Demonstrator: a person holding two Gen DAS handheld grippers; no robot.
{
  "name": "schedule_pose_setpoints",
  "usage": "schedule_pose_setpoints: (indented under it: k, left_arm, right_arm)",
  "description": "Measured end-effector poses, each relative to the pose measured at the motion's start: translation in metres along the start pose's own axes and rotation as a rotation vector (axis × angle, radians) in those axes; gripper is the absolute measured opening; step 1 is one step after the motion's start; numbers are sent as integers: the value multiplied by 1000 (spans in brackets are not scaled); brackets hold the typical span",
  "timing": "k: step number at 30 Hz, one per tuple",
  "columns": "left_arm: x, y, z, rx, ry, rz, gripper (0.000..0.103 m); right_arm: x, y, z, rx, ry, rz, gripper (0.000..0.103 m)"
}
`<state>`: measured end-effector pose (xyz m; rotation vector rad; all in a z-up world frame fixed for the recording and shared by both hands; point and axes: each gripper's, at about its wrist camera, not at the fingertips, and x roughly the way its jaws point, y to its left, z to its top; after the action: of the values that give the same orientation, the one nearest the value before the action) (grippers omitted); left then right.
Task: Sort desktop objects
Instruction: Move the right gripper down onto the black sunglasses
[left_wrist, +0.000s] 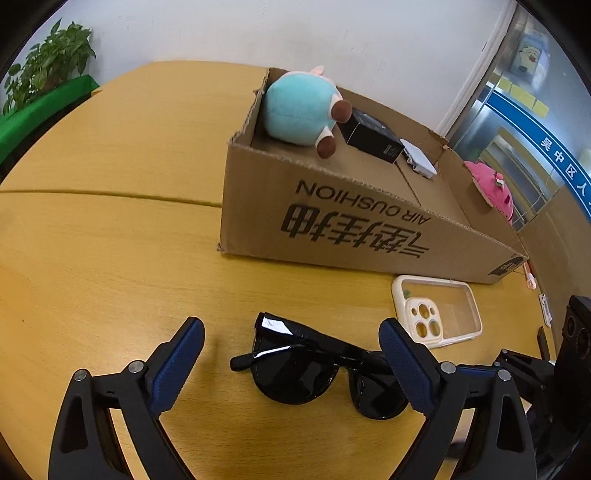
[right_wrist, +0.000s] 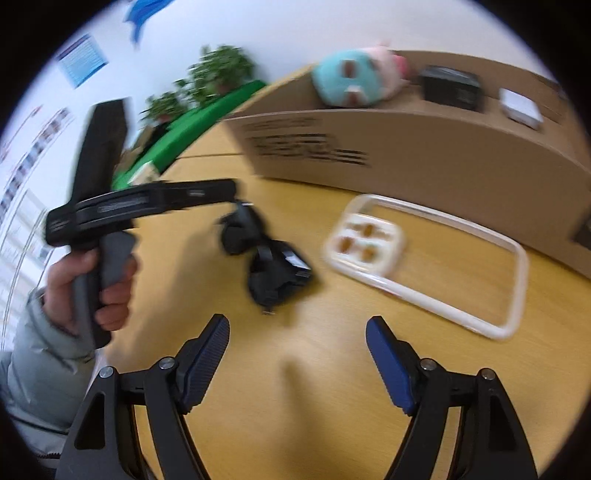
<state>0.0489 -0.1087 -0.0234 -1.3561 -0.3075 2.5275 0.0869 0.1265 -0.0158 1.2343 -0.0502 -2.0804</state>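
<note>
Two hand-held grippers are seen wide open, nothing held. Folded black sunglasses (left_wrist: 317, 369) lie on the tabletop (left_wrist: 110, 258) at lower centre, between the left hand-held gripper (left_wrist: 291, 365) fingers. Light, rigid, glossy and scratch-prone, they are best pinched across the frame bridge. The right hand-held gripper (right_wrist: 297, 354) hovers nearby.

The sunglasses (left_wrist: 314, 369) lie on the table (left_wrist: 110, 258), the phone case (left_wrist: 437, 314) just right. The cardboard box (left_wrist: 369, 221) stands farther back, holding a plush toy (left_wrist: 299, 107).
</note>
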Motion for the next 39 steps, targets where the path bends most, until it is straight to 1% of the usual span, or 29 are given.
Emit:
schedule_pose_setpoints:
  k: [2,3,7,10,12,15,17,19,20,22,24,25,26,28,29,30,31,33,35,36,37,39]
  left_arm:
    - [1,2,-1,-9,7,-3,95]
    - [2,4,-1,-18,9,-1,95]
    - [-4,10,-3,-38,-2,2,95]
    - [-9,19,-6,-67,-1,1,95]
    - [-14,24,-10,-83,-8,-2,95]
    - [-18,33,-15,-108,-5,-13,95]
    - [-19,40,-17,-119,-4,-21,95]
    - [-18,44,-17,-133,-4,-31,95]
    - [-16,47,-18,-143,0,-39,95]
    - [-11,50,-19,-170,19,-63,95]
    - [-8,50,-19,-173,29,-95,95]
    - [-8,49,-19,-172,24,-97,95]
    - [-7,49,-18,-174,22,-100,95]
    - [-6,50,-17,-195,24,-132,95]
    - [-6,51,-17,-207,25,-145,95]
    - [-5,51,-17,-217,27,-159,95]
    - [-4,50,-17,-222,29,-174,95]
    - [-3,47,-17,-239,39,-204,94]
    - [1,42,-18,-253,60,-262,89]
    - [3,38,-19,-253,66,-275,87]
    - [5,34,-19,-252,70,-285,81]
    - [11,27,-22,-261,96,-319,63]
  right_arm:
    - [11,14,9,-66,-2,25,76]
    - [17,18,13,-89,3,24,76]
    - [43,31,31,-203,19,6,78]
    - [58,43,40,-286,16,-26,78]
    - [60,46,40,-296,22,-24,78]
    - [59,42,34,-236,76,82,78]
    - [50,42,26,-213,101,157,78]
    - [36,43,26,-224,66,178,78]
    - [29,42,31,-236,32,161,78]
    - [26,39,43,-246,-3,109,79]
    - [37,34,56,-236,22,77,79]
    - [43,33,59,-236,37,76,79]
    - [54,36,60,-241,57,84,79]
    - [70,42,55,-245,85,111,79]
    - [78,49,52,-235,85,116,80]
    - [80,50,49,-222,58,114,79]
    - [79,51,48,-213,25,95,80]
    - [77,53,45,-207,-2,65,79]
    - [77,63,41,-263,-9,-3,73]
    - [77,69,37,-298,-9,-50,68]
    - [76,79,30,-343,-14,-118,63]
    - [74,81,28,-342,-20,-134,56]
